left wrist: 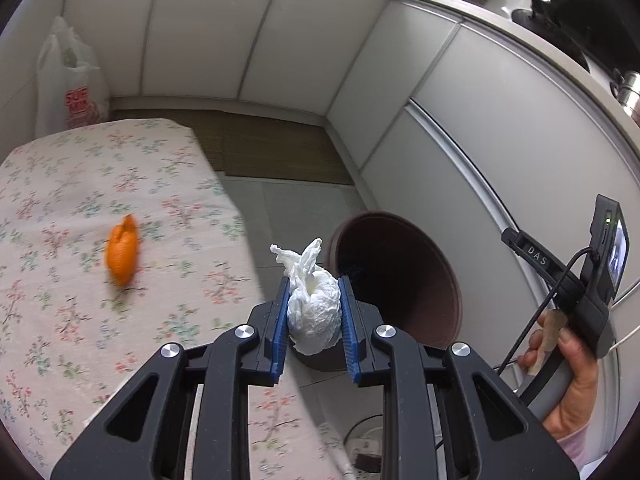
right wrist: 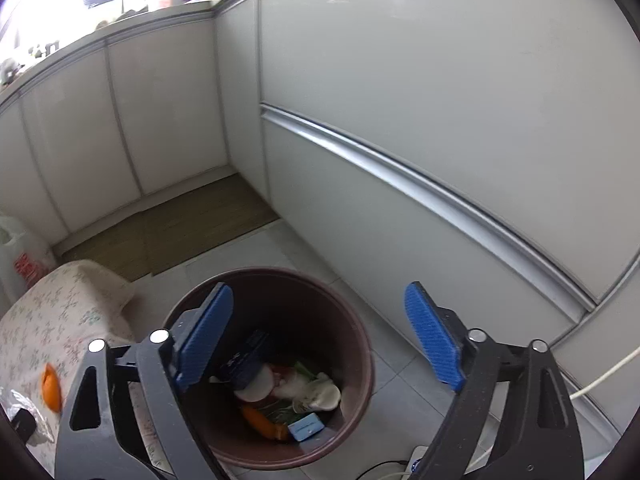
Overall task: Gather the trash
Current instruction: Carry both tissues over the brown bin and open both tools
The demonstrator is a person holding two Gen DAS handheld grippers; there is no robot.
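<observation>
My left gripper [left wrist: 314, 294] is shut on a crumpled white tissue ball [left wrist: 312, 308] and holds it in the air between the table edge and the brown trash bin [left wrist: 436, 280]. An orange peel [left wrist: 122, 252] lies on the floral tablecloth [left wrist: 80, 200]; it also shows in the right wrist view [right wrist: 52, 388]. My right gripper [right wrist: 320, 336] is open and empty, above the brown trash bin [right wrist: 360, 344], which holds several pieces of trash [right wrist: 288, 396]. The right gripper's body also shows at the right edge of the left wrist view.
White cabinet fronts [right wrist: 440, 120] run behind and to the right of the bin. A brown mat [left wrist: 272, 148] lies on the grey floor. A white plastic bag [left wrist: 68, 80] stands by the table's far corner. Cables and a power strip [left wrist: 364, 448] lie on the floor.
</observation>
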